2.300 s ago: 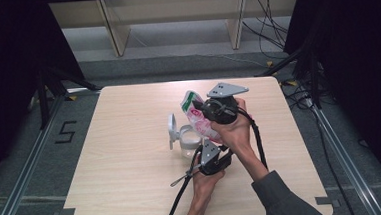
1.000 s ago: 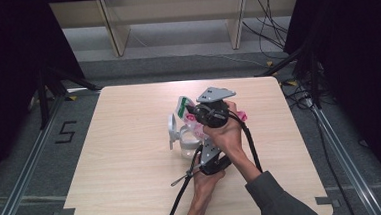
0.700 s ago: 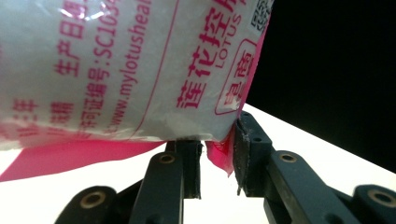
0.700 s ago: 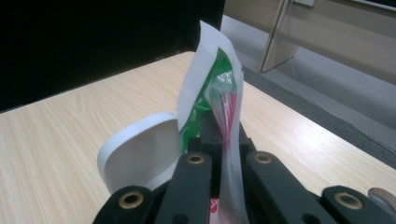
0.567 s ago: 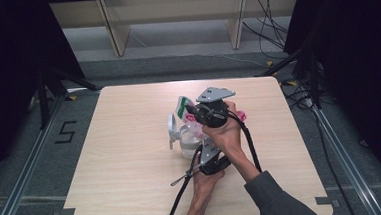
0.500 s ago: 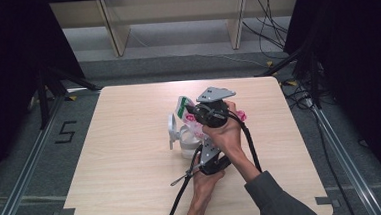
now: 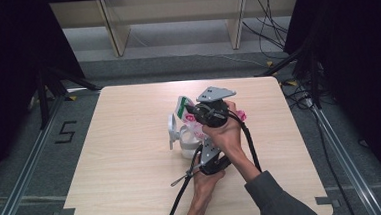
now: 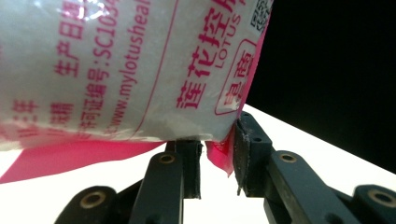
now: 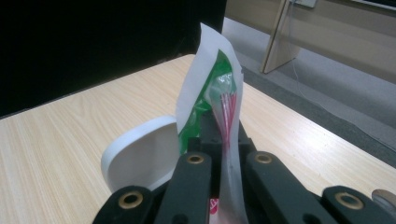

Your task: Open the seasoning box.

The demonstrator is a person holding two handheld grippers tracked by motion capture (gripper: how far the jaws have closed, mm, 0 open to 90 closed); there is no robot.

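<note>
**Pink-and-white plastic bag held at both ends over a white container**

Pink plastic first: nearest the person, the left gripper [image 7: 207,159] sits low, its jaws part-way closed on the bottom corner of the bag [image 8: 140,70]. In the left gripper view the pink seam edge hangs between the two black pads, and the bag's white printed face rises just above and ahead of them. Whether the pads press hard or only bracket the seam, I can't tell; it reads as a light pinch. Likely reason: anchoring the low end so the bag stays taut and steerable.

Just beyond, past the left gripper's tips, the white container [image 7: 188,146] stands on the wooden table [image 7: 123,191], its lid [image 9: 140,158] hinged up on the far-left side. The bag hangs over its mouth.

Farther out and higher, the right gripper [image 7: 199,113] has its jaws fully closed on the bag's top. In the right gripper view the clear film with pink lines is clamped flat between the pads, and a green-and-white flap stands up just ahead of them. My judgement: the high grip tilts the bag so its contents run down toward the container. Both hands look steady.
</note>
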